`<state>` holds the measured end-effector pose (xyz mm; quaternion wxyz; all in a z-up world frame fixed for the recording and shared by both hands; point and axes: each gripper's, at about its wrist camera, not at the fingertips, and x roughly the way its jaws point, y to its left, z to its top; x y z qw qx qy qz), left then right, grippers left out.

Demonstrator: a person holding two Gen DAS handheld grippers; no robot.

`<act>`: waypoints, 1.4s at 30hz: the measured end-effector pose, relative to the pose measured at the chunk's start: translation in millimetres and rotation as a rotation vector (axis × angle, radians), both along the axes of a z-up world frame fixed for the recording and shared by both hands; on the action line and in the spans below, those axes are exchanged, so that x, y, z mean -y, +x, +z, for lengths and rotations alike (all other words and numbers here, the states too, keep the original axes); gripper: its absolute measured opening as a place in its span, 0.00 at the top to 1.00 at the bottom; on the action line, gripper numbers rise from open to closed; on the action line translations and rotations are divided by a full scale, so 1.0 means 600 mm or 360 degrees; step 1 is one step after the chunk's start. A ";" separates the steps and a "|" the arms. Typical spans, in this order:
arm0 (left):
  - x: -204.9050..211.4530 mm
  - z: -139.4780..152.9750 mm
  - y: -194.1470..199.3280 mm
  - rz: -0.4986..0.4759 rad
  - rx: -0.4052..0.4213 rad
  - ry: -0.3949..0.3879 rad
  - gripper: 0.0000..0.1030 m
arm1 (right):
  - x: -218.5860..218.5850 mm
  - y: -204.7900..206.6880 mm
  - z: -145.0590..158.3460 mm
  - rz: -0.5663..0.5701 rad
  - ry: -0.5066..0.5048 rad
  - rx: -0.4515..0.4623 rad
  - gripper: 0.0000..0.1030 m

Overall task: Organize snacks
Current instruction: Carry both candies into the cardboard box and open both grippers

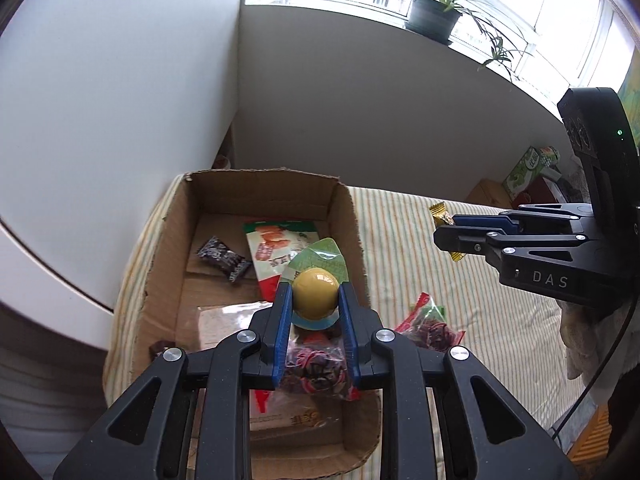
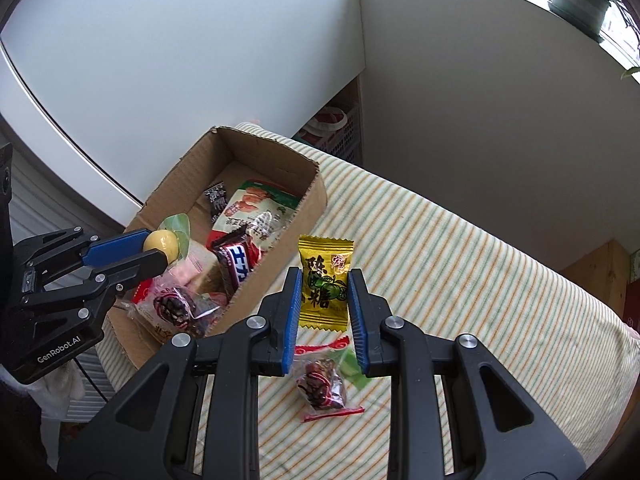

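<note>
My left gripper (image 1: 315,294) is shut on a yellow ball-shaped snack with a green wrapper (image 1: 315,294), held above the open cardboard box (image 1: 264,182). The same snack (image 2: 161,241) shows in the right wrist view over the box (image 2: 316,196). My right gripper (image 2: 325,292) is shut on a yellow candy packet (image 2: 325,280) above the striped cloth, right of the box. Inside the box lie a dark candy (image 1: 224,258), a red and white packet (image 1: 272,252) and other wrapped snacks. A red-edged packet of dark fruit (image 2: 322,384) lies on the cloth under my right gripper.
The striped cloth (image 2: 460,248) covers a table set against white walls. A potted plant (image 1: 434,14) stands on the window sill. Boxes and a green packet (image 1: 528,168) sit beyond the table's far right. A red-handled bag rests in a crate (image 2: 332,124) in the corner gap.
</note>
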<state>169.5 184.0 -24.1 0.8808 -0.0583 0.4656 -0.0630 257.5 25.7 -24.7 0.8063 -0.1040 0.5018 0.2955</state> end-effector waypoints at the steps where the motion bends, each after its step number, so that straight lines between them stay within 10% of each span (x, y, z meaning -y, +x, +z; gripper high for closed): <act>1: -0.010 -0.001 -0.001 0.0016 0.0000 0.0003 0.79 | -0.011 0.000 0.001 0.0013 0.0000 0.0001 0.77; 13: -0.082 -0.011 -0.018 0.0126 0.0000 0.0045 0.79 | -0.128 0.004 -0.012 0.0119 0.0002 0.0003 0.76; 19: -0.098 -0.017 -0.014 0.0165 -0.0013 0.0010 0.73 | -0.147 -0.003 -0.008 0.0141 0.0011 0.0049 0.45; 21: -0.103 -0.017 -0.016 0.0182 -0.0012 0.0003 0.55 | -0.147 -0.004 -0.005 0.0143 0.0015 0.0047 0.45; 42: -0.021 0.001 -0.071 0.0065 0.0111 0.0026 0.55 | -0.017 -0.048 0.013 0.0067 -0.0013 0.0098 0.36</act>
